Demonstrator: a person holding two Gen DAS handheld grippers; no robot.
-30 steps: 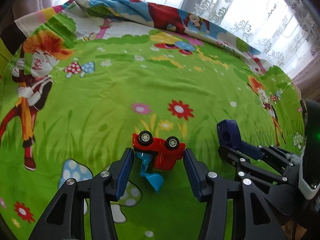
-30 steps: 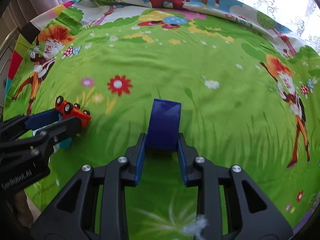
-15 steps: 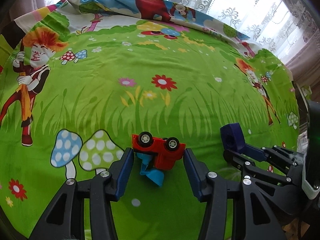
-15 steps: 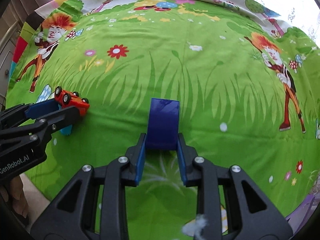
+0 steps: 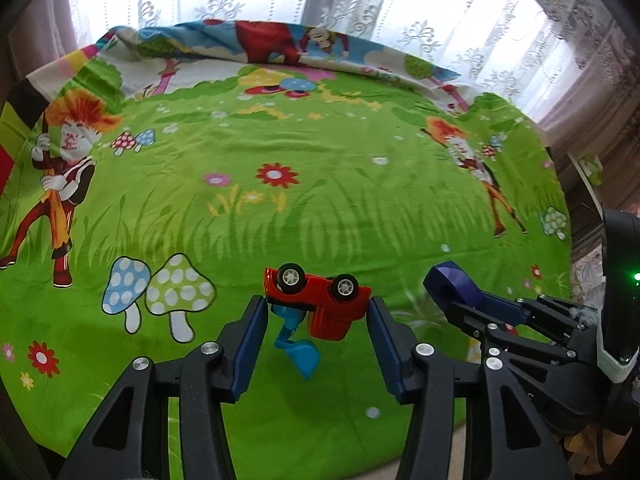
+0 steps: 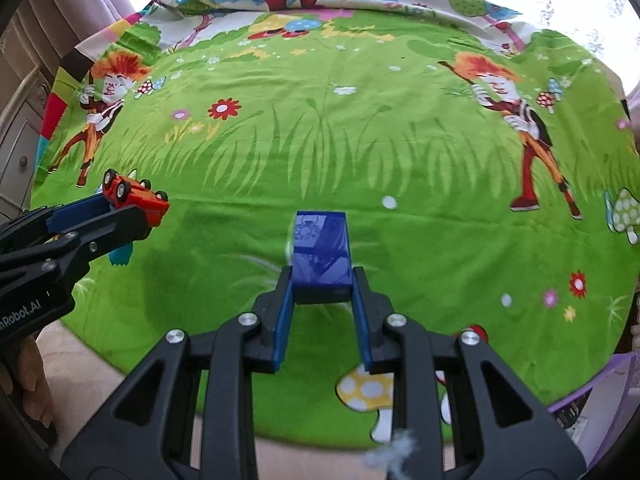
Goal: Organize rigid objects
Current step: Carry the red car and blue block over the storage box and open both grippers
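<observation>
My left gripper (image 5: pixel 316 312) is shut on a red toy truck (image 5: pixel 320 300) with a light blue scoop (image 5: pixel 300 350), held upside down, wheels up, above the green cartoon bedsheet (image 5: pixel 280 208). The truck also shows at the left of the right wrist view (image 6: pixel 136 198). My right gripper (image 6: pixel 322 280) is shut on a dark blue block (image 6: pixel 322 250), held above the sheet. The block and right gripper show at the right of the left wrist view (image 5: pixel 452 286).
The sheet covers a bed that runs to lace curtains (image 5: pixel 360 12) at the back. Its near edge (image 6: pixel 280 436) lies under both grippers, with beige floor below. A grey cabinet (image 6: pixel 16 140) stands at the left.
Both grippers have pulled back toward the bed's near edge and lifted, each still holding its object. More of the sheet and the floor has come into view.
</observation>
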